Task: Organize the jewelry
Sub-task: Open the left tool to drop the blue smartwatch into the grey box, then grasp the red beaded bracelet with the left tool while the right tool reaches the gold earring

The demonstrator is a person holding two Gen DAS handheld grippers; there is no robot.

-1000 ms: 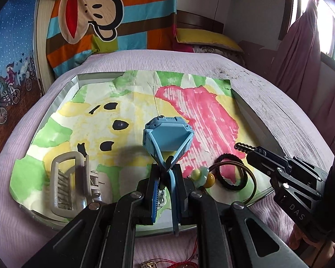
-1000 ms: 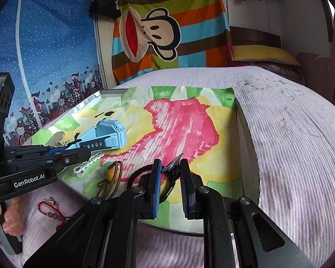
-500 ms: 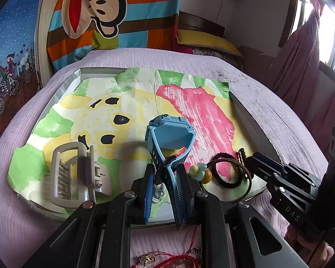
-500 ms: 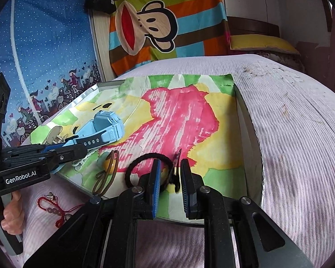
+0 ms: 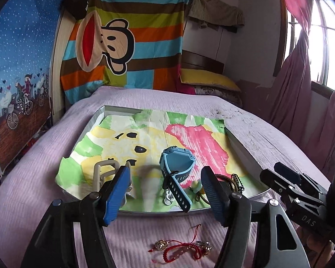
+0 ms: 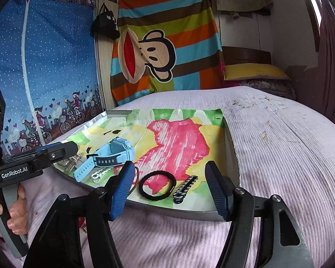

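A shallow metal tray [image 5: 241, 154] lined with a painted paper lies on the bed. In it are a blue watch [image 5: 176, 167], a beige hair claw [image 5: 102, 174], a black hair tie [image 6: 157, 185], a dark chain clip [image 6: 185, 188] and a beaded piece [image 5: 197, 186]. My left gripper [image 5: 165, 192] is open and empty, just in front of the watch strap. My right gripper [image 6: 170, 187] is open and empty, with the hair tie and clip between its fingers. A red string bracelet [image 5: 181, 248] lies on the bedspread before the tray.
The lilac bedspread [image 6: 290, 156] surrounds the tray. A striped monkey blanket [image 5: 127, 44] hangs at the back beside a yellow pillow [image 5: 207, 80]. Pink curtains [image 5: 301, 89] hang at the right. The tray's front rim [image 6: 189, 212] is near both grippers.
Both grippers opened. The left let go of the blue watch, which now lies in the tray. The right let go of the dark chain clip beside the hair tie. Both pulled back.
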